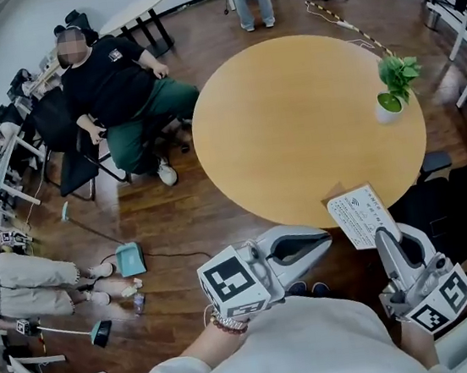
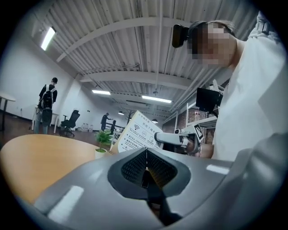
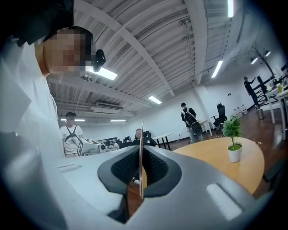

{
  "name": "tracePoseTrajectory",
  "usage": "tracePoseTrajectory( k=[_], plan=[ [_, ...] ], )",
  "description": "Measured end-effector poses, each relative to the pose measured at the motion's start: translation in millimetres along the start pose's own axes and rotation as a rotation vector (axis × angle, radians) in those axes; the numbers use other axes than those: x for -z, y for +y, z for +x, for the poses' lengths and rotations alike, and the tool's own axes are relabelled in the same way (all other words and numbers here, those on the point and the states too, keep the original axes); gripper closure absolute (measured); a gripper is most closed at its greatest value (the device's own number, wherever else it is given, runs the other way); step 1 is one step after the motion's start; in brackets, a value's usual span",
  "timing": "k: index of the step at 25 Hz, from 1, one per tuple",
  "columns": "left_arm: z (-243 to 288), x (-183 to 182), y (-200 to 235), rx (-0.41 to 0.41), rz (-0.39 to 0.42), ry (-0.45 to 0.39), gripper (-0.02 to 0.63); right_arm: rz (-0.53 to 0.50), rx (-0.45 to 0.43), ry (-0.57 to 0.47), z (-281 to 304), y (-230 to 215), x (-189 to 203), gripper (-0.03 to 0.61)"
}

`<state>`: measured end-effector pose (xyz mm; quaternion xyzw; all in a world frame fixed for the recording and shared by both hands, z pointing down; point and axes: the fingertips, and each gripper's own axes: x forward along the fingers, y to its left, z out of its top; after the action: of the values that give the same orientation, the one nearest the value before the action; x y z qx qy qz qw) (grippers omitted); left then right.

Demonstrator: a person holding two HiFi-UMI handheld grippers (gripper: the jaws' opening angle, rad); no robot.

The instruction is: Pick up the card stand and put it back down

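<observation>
the right gripper (image 1: 383, 237) is pinching the card stand (image 1: 359, 217) edge-on between its jaws, holding it tilted at the near edge of the round bench (image 1: 292, 114). the left gripper (image 1: 325, 243) is hovering beside that same edge, its jaws pressed together on nothing.
</observation>
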<state>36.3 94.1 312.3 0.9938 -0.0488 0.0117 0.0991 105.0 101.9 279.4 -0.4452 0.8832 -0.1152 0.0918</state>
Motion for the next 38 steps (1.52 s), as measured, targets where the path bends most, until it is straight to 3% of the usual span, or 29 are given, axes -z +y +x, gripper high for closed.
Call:
tracePoseTrajectory(
  k=[7,18,25,29,33,38],
  plan=[
    [26.7,8.4,-31.9,0.019,0.012,0.028,0.614,0.022,0.032,0.020,-36.4,-14.2,4.9,0.557],
    [25.1,11.8,-17.0,-0.106,-0.089,-0.007,0.614,0.055,0.014,0.019,-61.8,-23.7,8.6,0.557],
    [35.0,26.3,-34.6,-0.051,-0.101,0.008,0.614,0.068,-0.020,0.057,-57.2,-20.4,25.7,0.557],
    [40.0,20.2,-29.5,-0.070,-0.100,0.011,0.614,0.101,-0.009,0.062,-58.6,-33.2,23.0,0.557],
    [29.1,21.6,-14.2,-0.105,-0.117,0.002,0.614,0.056,0.003,0.100,-48.9,-41.6,27.1,0.557],
    [-2.4,29.9,6.6,-0.132,-0.138,0.010,0.614,-0.002,-0.058,0.150,-17.5,-26.4,36.5,0.557]
  ],
)
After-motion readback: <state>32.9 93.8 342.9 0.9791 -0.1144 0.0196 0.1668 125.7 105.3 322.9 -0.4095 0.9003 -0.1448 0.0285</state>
